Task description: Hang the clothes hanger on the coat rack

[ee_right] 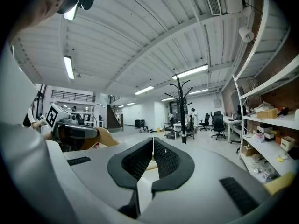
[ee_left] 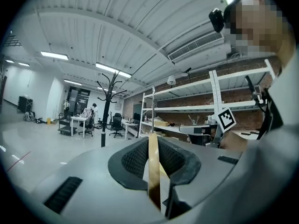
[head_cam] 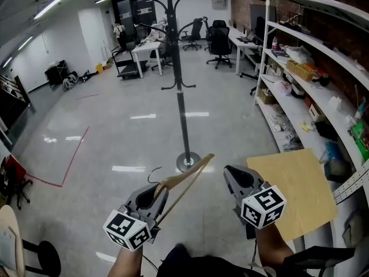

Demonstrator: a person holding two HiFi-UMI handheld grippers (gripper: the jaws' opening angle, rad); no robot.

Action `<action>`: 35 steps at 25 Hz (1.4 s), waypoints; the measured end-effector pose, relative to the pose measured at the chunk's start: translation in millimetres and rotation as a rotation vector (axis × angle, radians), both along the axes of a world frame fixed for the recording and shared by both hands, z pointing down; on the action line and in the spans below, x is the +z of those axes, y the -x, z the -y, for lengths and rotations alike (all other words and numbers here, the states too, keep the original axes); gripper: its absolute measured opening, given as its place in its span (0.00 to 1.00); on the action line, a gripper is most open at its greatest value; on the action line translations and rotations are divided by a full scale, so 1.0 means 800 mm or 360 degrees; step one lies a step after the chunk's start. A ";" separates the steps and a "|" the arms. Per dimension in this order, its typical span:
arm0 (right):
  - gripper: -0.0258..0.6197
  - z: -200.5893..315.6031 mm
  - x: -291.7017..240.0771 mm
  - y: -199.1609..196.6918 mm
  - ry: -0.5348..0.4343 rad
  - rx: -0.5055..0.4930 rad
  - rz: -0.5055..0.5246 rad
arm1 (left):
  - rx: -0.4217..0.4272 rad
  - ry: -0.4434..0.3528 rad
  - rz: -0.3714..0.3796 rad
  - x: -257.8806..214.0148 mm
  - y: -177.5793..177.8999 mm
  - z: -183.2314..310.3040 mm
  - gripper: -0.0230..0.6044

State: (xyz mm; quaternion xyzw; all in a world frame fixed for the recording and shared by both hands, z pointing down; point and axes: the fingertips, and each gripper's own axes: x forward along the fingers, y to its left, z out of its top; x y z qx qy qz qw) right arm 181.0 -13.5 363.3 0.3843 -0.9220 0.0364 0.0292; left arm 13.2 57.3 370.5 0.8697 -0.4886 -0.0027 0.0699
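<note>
Holding the hanger (head_cam: 185, 182) well short of the rack (head_cam: 180, 91); hanging is not yet begun.
The left tool (head_cam: 154, 196) is clamping the wooden hanger's arm, with the hook just beside its jaws. The right tool (head_cam: 237, 179) is idling nearby, jaws together and empty. Next is likely closing in and lifting the hook onto a prong.

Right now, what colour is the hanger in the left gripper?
The hanger is light wood; head view shows it best.
</note>
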 end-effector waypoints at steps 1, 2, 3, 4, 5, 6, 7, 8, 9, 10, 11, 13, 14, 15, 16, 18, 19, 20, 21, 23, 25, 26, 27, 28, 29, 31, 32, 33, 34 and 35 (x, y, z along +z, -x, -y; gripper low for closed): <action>0.05 0.014 0.000 0.003 -0.0006 -0.0002 -0.0009 | -0.0001 0.0007 0.0010 0.001 0.003 0.014 0.12; 0.05 0.029 -0.001 0.005 -0.0013 0.0003 -0.0019 | 0.0000 0.0010 0.0013 0.003 0.005 0.029 0.12; 0.05 0.044 -0.002 0.006 -0.0021 0.0009 -0.0027 | 0.0001 0.0010 0.0010 0.005 0.007 0.044 0.12; 0.05 0.060 -0.002 0.008 -0.0029 0.0014 -0.0032 | 0.0004 0.0005 0.0004 0.007 0.009 0.060 0.12; 0.05 0.075 -0.002 0.010 -0.0036 0.0017 -0.0034 | 0.0009 -0.0002 -0.0002 0.009 0.012 0.076 0.12; 0.05 0.092 -0.002 0.015 -0.0043 0.0018 -0.0034 | 0.0015 -0.0011 -0.0005 0.010 0.017 0.093 0.12; 0.05 0.109 -0.003 0.022 -0.0050 0.0018 -0.0035 | 0.0024 -0.0021 -0.0006 0.010 0.023 0.110 0.12; 0.05 0.126 -0.005 0.032 -0.0060 0.0016 -0.0037 | 0.0035 -0.0033 -0.0003 0.008 0.032 0.128 0.12; 0.05 0.145 -0.010 0.045 -0.0074 0.0013 -0.0041 | 0.0047 -0.0050 0.0000 0.003 0.042 0.147 0.12; 0.05 0.164 -0.016 0.059 -0.0089 0.0008 -0.0045 | 0.0058 -0.0067 0.0001 -0.002 0.053 0.167 0.12; 0.05 0.183 -0.022 0.072 -0.0100 0.0000 -0.0047 | 0.0070 -0.0080 -0.0001 -0.008 0.064 0.186 0.12; 0.05 0.217 -0.029 0.099 -0.0100 -0.0023 -0.0046 | 0.0103 -0.0087 -0.0001 -0.015 0.083 0.220 0.12; 0.05 0.232 -0.032 0.112 -0.0099 -0.0034 -0.0048 | 0.0128 -0.0086 0.0010 -0.018 0.091 0.236 0.12; 0.05 0.248 -0.034 0.125 -0.0103 -0.0042 -0.0050 | 0.0154 -0.0088 0.0028 -0.020 0.099 0.253 0.12; 0.05 0.263 -0.036 0.136 -0.0108 -0.0043 -0.0050 | 0.0175 -0.0095 0.0045 -0.023 0.108 0.271 0.12; 0.05 0.290 -0.037 0.149 -0.0102 -0.0028 -0.0050 | 0.0191 -0.0106 0.0046 -0.027 0.122 0.304 0.12; 0.05 0.304 -0.036 0.154 -0.0094 -0.0019 -0.0057 | 0.0199 -0.0103 0.0036 -0.027 0.127 0.320 0.12; 0.05 0.317 -0.035 0.158 -0.0087 -0.0015 -0.0069 | 0.0213 -0.0098 0.0030 -0.027 0.130 0.337 0.12; 0.05 0.331 -0.036 0.161 -0.0085 -0.0014 -0.0080 | 0.0234 -0.0094 0.0030 -0.028 0.131 0.353 0.12; 0.05 0.364 -0.040 0.164 -0.0095 -0.0017 -0.0087 | 0.0288 -0.0091 0.0040 -0.033 0.127 0.389 0.12; 0.05 0.399 -0.044 0.161 -0.0111 -0.0018 -0.0090 | 0.0337 -0.0089 0.0035 -0.039 0.117 0.427 0.12; 0.05 0.415 -0.045 0.158 -0.0115 -0.0021 -0.0087 | 0.0348 -0.0089 0.0035 -0.040 0.112 0.445 0.12; 0.05 0.431 -0.047 0.156 -0.0118 -0.0035 -0.0072 | 0.0348 -0.0091 0.0041 -0.042 0.107 0.461 0.12; 0.05 0.447 -0.052 0.155 -0.0127 -0.0060 -0.0053 | 0.0345 -0.0096 0.0045 -0.045 0.102 0.478 0.12; 0.05 0.464 -0.060 0.155 -0.0151 -0.0094 -0.0037 | 0.0347 -0.0106 0.0043 -0.051 0.097 0.497 0.12; 0.05 0.499 -0.078 0.153 -0.0221 -0.0159 -0.0027 | 0.0367 -0.0135 0.0019 -0.070 0.086 0.536 0.12; 0.05 0.515 -0.085 0.151 -0.0247 -0.0182 -0.0028 | 0.0371 -0.0149 0.0012 -0.078 0.081 0.553 0.12; 0.05 0.529 -0.090 0.150 -0.0263 -0.0201 -0.0031 | 0.0366 -0.0162 0.0013 -0.084 0.077 0.569 0.12; 0.05 0.541 -0.094 0.149 -0.0274 -0.0219 -0.0033 | 0.0356 -0.0172 0.0022 -0.089 0.074 0.583 0.12; 0.05 0.553 -0.097 0.150 -0.0284 -0.0237 -0.0035 | 0.0345 -0.0178 0.0035 -0.091 0.072 0.596 0.12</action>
